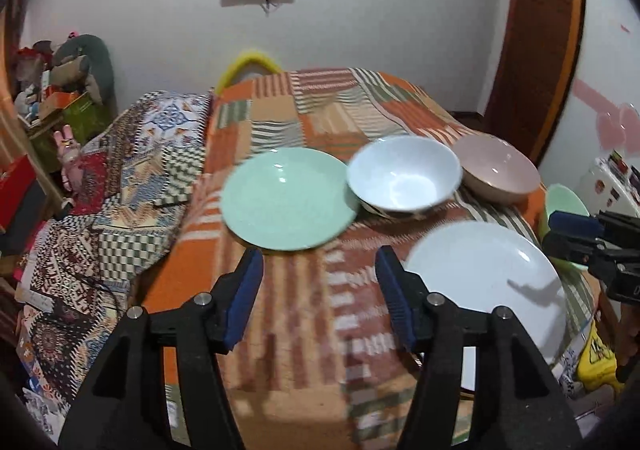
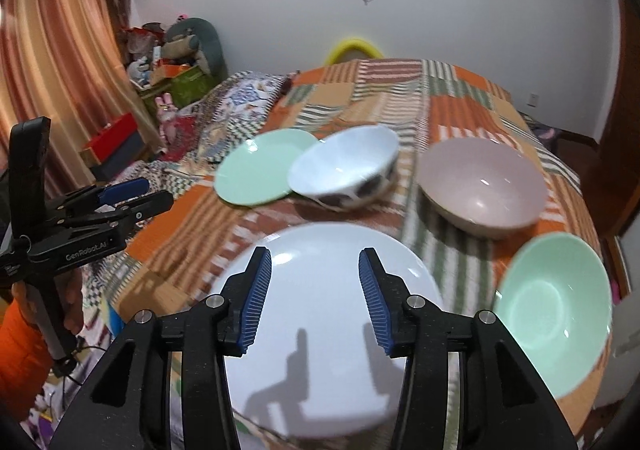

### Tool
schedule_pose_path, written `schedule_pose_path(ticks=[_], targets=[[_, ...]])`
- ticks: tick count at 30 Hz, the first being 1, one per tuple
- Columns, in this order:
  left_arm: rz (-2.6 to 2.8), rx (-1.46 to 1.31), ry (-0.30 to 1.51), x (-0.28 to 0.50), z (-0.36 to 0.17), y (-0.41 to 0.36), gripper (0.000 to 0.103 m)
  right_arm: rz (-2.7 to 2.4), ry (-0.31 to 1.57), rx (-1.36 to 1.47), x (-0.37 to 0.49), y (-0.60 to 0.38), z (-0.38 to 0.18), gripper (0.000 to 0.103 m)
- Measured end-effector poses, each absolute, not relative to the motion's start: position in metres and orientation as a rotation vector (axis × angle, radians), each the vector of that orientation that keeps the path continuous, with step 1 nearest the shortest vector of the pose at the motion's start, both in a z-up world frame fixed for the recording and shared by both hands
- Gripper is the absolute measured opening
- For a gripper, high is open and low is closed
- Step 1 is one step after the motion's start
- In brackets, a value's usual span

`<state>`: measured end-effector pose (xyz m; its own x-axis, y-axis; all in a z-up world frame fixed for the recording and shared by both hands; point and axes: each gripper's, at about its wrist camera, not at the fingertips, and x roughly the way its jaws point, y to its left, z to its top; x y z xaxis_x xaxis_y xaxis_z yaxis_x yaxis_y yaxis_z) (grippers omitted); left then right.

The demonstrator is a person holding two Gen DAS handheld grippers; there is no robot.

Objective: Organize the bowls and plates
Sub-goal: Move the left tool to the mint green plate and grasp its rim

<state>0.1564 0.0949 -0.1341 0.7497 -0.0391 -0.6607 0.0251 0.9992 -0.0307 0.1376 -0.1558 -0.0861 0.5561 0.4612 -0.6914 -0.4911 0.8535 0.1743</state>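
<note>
On the patchwork-covered table lie a green plate, a white bowl leaning on the green plate's edge, a pink bowl, a white plate and a green bowl. My left gripper is open and empty above the cloth, between the green plate and the white plate; it also shows in the right wrist view. My right gripper is open and empty above the white plate; it also shows in the left wrist view.
A patterned quilt covers the surface left of the table. Boxes and stuffed toys are piled in the far left corner by a curtain. A yellow ring stands behind the table. A wooden door frame is on the right.
</note>
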Motion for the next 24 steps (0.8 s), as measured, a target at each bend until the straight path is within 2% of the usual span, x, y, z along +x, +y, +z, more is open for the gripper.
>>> schedule_pose_path(ticks=[14, 24], targets=[[0.057, -0.101, 0.769, 0.212, -0.143, 0.186, 0.061, 0.673, 0.896, -0.030, 0.178, -0.075, -0.107, 0.043], [0.010, -0.137, 0.837, 0.265, -0.172, 0.212, 0.060, 0.646, 1.009, -0.011, 0.213, -0.041, -0.134, 0.043]])
